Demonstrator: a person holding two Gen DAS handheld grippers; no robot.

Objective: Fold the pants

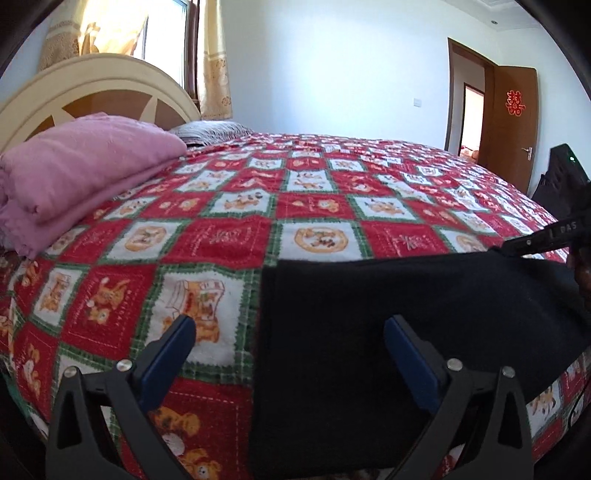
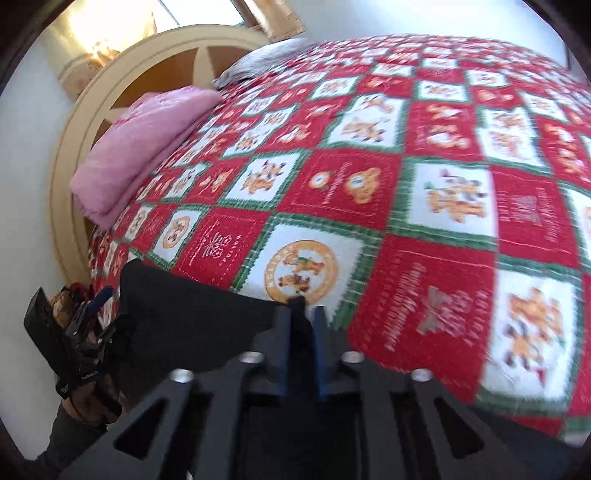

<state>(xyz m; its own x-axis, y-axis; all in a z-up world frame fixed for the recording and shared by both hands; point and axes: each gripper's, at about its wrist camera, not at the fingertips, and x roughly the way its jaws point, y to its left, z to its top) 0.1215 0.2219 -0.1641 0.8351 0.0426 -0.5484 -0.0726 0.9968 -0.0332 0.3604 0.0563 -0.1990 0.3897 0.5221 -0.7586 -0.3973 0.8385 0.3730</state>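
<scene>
From the left wrist view, your left tool (image 1: 290,332) stood spread wide and empty, straddling the left edge of the black pants (image 1: 406,314), with one finger over the bedspread (image 1: 221,236) and the other over the cloth. The pants lay as a flat, dark slab at the near edge of the bed, with a straight left edge, so I judged at least one fold was already in; whether another fold remained, this view could not settle. At the far right corner of the pants, your right tool (image 1: 532,242) reached in to the cloth. Beyond the pants sat a folded pink blanket (image 1: 81,166) up by the cream headboard (image 1: 92,88), with a curtained window (image 1: 166,33) above it and an open brown door (image 1: 509,122) far off to the right.

From the right wrist view, your right tool (image 2: 301,306) was nearly pressed together, pinching a dark tab of the pants (image 2: 184,314) between its fingers. The pants spread left from that grip toward your left tool (image 2: 92,314), which hung open at their far end. The pink blanket (image 2: 147,147) and headboard (image 2: 155,62) lay beyond the pants, and the picture was blurred on the right.
</scene>
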